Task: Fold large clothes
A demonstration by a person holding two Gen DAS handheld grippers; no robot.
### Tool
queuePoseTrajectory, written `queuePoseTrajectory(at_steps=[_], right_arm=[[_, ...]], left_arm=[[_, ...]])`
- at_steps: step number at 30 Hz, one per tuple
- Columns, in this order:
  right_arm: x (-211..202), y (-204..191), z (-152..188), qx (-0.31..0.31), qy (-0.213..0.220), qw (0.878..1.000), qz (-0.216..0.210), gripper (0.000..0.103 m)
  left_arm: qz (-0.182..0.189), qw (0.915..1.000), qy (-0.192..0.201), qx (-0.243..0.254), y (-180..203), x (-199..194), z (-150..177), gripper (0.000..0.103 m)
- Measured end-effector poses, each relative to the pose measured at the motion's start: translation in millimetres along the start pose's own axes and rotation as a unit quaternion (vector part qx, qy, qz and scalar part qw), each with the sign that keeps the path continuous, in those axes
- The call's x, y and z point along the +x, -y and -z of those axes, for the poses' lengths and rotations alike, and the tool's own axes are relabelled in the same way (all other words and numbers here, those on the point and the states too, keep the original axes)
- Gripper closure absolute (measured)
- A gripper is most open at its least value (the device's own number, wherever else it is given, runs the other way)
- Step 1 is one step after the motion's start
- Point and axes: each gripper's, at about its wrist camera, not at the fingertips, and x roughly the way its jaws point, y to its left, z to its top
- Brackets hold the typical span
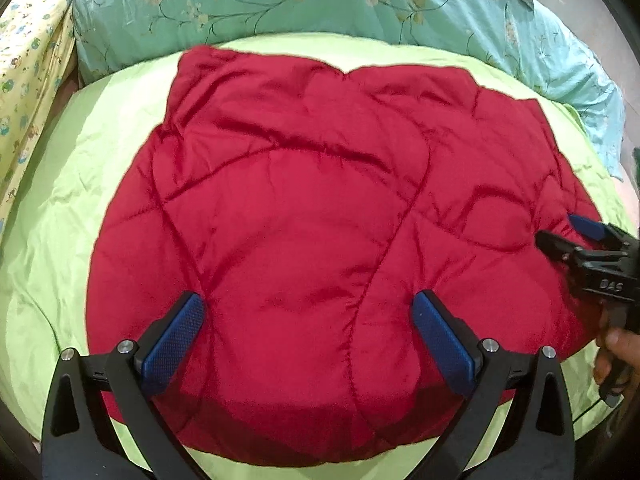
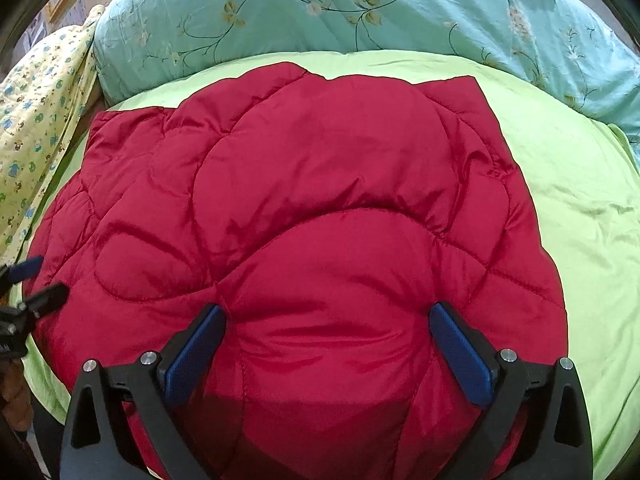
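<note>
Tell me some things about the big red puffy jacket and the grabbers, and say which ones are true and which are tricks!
1. The red quilted jacket lies on a light green sheet. True.
2. The right gripper is squeezing a fold of the jacket. False: its jaws stand wide open, with nothing pinched.
3. The left gripper is open too. True.
4. A blue-green bedcover with flowers lies beyond the jacket. True.
5. The jacket is blue. False: it is red; only the gripper pads are blue.
6. The yellow patterned cloth covers the jacket. False: it lies off to the side.
</note>
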Motion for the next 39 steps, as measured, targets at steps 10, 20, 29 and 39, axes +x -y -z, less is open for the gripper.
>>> queuePoseTrajectory(at_steps=[10,20,29,39], right_arm=[[-14.5,0.3,20.7,0.006,0.007,1.000,0.004,0.000],[-24.1,-0.6,21.5,0.012,0.013,1.000,-0.002,0.000],[-87.9,-16.9,61.3,-0.027,0.010,0.999,-0.046,0.001],[-120.9,-25.5,101.7,-0.068,-0.010,0.997,-0.045,0.000]], left_arm=[[-0.010,0.9999,0.011,0.004,4.9,9.1,10.0,0.000],[-0.016,0.9997,0.018,0.011,7.0,-10.1,23.9,0.000],[-0.045,0.9983,0.022,0.029,2.5,-48.8,67.5,0.000],[-0.086,0.9947,0.044,0.035,1.1,-85.4,93.3,0.000]])
